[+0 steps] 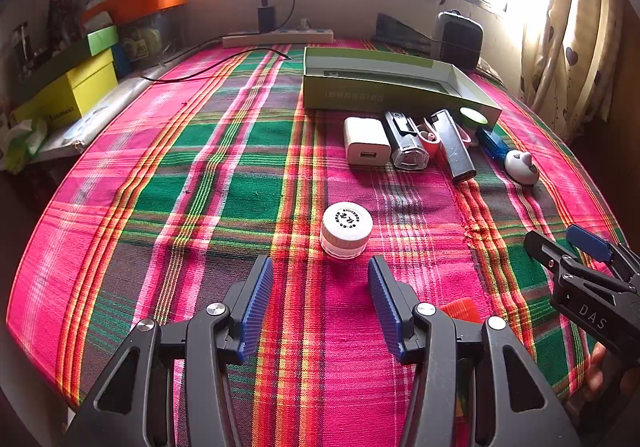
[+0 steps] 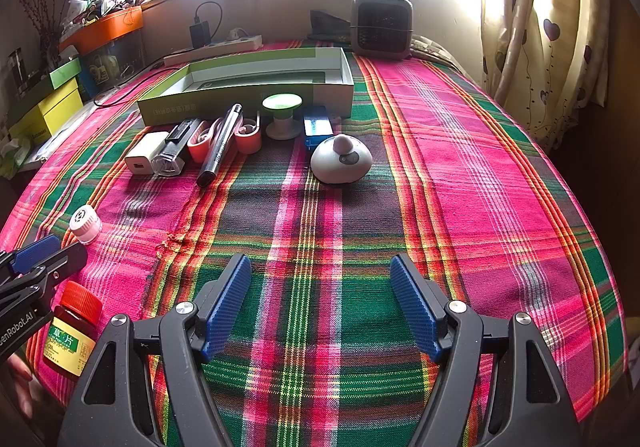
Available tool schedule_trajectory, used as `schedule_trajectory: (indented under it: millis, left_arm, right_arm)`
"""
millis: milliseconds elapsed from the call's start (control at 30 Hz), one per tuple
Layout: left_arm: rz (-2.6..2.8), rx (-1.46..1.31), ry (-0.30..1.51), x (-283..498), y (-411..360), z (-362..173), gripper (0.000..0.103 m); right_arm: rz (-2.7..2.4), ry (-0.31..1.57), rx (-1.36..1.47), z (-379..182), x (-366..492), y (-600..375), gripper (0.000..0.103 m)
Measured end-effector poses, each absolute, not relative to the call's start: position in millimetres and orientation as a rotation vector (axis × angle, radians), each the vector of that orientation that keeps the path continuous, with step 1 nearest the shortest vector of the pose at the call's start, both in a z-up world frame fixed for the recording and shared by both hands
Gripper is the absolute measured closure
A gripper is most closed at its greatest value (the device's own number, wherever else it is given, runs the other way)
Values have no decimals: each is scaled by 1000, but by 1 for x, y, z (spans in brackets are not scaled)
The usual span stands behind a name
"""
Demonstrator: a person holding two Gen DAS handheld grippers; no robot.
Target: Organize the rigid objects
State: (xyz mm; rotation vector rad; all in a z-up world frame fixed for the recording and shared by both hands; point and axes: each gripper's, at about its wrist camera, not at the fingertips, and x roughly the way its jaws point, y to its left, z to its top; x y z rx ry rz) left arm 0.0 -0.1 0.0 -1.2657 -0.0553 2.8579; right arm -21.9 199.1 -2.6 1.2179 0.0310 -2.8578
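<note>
A small white jar [image 1: 346, 229] with a printed lid stands on the plaid cloth just ahead of my left gripper [image 1: 320, 267], which is open and empty. The same white jar [image 2: 85, 223] shows at the left of the right wrist view. A row of items lies before the open green box [image 1: 384, 83]: a white charger [image 1: 366, 146], a clear-capped black piece [image 1: 405, 145], a dark pen [image 1: 456, 149] and a white dome gadget [image 1: 520, 166]. My right gripper [image 2: 320, 267] is open over bare cloth, well short of the dome gadget [image 2: 341, 159]. An amber bottle with a red cap [image 2: 74, 331] stands at the near left.
A power strip [image 1: 278, 37] and charger cable lie at the table's far edge. A small heater [image 2: 382, 27] stands at the back right. Stacked yellow and green boxes [image 1: 76, 87] and an orange tray [image 1: 140, 1] crowd the left side. Curtains [image 2: 552, 27] hang at the right.
</note>
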Motion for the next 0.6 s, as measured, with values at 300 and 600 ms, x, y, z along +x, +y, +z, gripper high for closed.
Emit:
schedule_trajectory:
  millis: [300,600]
  left_arm:
    - [2857,-1267,-54,0,0,0,55]
    - [2842,-1282,-63,2,-3,1,55]
  right_arm:
    - [-2857,33,1217,-4,-21,200,31]
    - [-2837,50,1216,0,-21,201,31]
